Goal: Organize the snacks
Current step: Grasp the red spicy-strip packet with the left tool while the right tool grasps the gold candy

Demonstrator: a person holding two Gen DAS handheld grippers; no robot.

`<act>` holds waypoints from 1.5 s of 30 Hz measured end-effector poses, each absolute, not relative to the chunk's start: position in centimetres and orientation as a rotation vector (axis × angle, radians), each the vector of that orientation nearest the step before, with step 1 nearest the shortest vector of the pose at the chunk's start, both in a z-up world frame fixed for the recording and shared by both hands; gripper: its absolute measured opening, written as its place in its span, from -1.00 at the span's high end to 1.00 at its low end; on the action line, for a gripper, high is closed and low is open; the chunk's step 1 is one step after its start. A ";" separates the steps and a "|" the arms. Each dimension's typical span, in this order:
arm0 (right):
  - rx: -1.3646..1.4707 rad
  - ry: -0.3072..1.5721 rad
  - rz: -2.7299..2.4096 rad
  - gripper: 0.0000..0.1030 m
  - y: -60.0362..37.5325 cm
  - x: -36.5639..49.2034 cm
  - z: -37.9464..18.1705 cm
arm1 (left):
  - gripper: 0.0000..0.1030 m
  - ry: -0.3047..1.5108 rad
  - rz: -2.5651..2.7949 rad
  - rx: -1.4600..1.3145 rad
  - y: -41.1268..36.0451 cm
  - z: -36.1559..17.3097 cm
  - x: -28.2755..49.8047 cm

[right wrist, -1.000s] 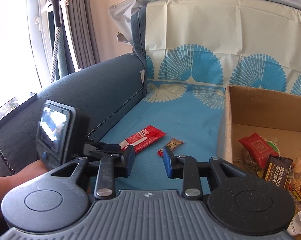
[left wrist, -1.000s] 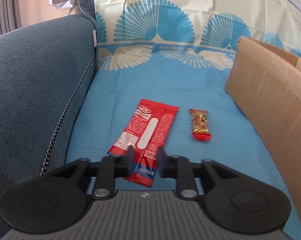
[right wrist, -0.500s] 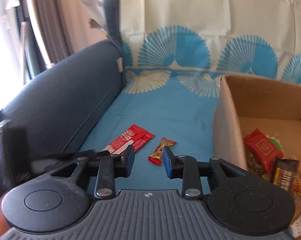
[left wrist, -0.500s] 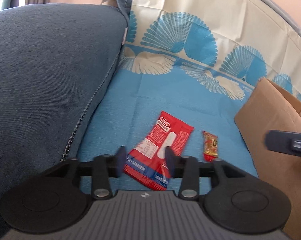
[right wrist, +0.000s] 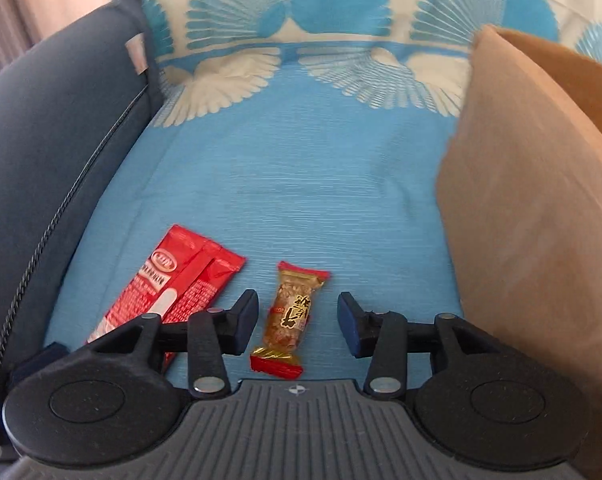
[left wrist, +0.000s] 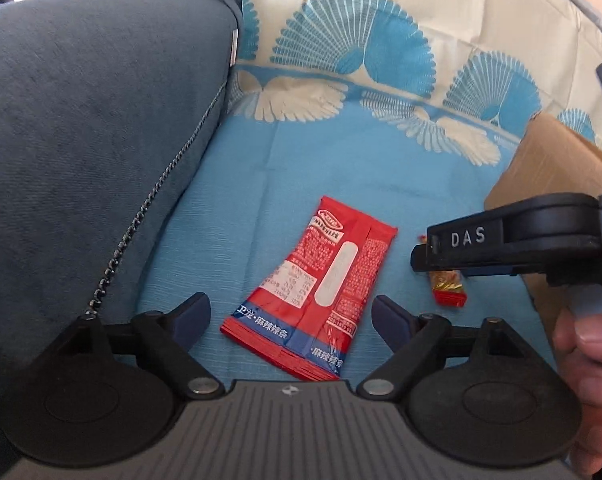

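A long red snack packet (left wrist: 317,292) lies on the blue seat cloth; it also shows in the right wrist view (right wrist: 173,292). My left gripper (left wrist: 291,316) is open, its fingers either side of the packet's near end. A small gold and red candy (right wrist: 289,318) lies to the packet's right, partly hidden in the left wrist view (left wrist: 447,286) by my right gripper. My right gripper (right wrist: 297,320) is open, its fingers either side of the candy, low over the cloth.
A cardboard box (right wrist: 541,208) stands close on the right; its wall shows in the left wrist view (left wrist: 557,168). The dark blue sofa armrest (left wrist: 81,160) rises on the left. The patterned backrest cloth (right wrist: 301,20) lies behind.
Both grippers have opened wider and dropped toward the seat. The left now straddles the red packet. The right has moved in from above and straddles the candy.
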State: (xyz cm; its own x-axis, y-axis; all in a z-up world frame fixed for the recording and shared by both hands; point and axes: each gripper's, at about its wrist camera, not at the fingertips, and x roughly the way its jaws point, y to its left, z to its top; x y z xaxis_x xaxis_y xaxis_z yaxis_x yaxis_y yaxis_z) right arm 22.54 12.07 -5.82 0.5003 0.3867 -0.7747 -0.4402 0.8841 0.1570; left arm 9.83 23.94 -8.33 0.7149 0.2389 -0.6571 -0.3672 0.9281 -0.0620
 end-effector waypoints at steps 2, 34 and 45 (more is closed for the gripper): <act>-0.091 0.900 0.509 0.28 12.0 22.3 -5.9 | -0.85 0.700 0.322 -0.181 23.7 -8.6 10.1; -0.121 0.850 0.809 0.65 1.3 2.0 -0.9 | 0.00 0.858 0.256 -0.294 22.7 -4.7 4.7; -0.192 0.923 0.760 0.62 2.4 1.8 -5.3 | -0.49 0.993 0.246 -0.513 24.0 -5.2 0.8</act>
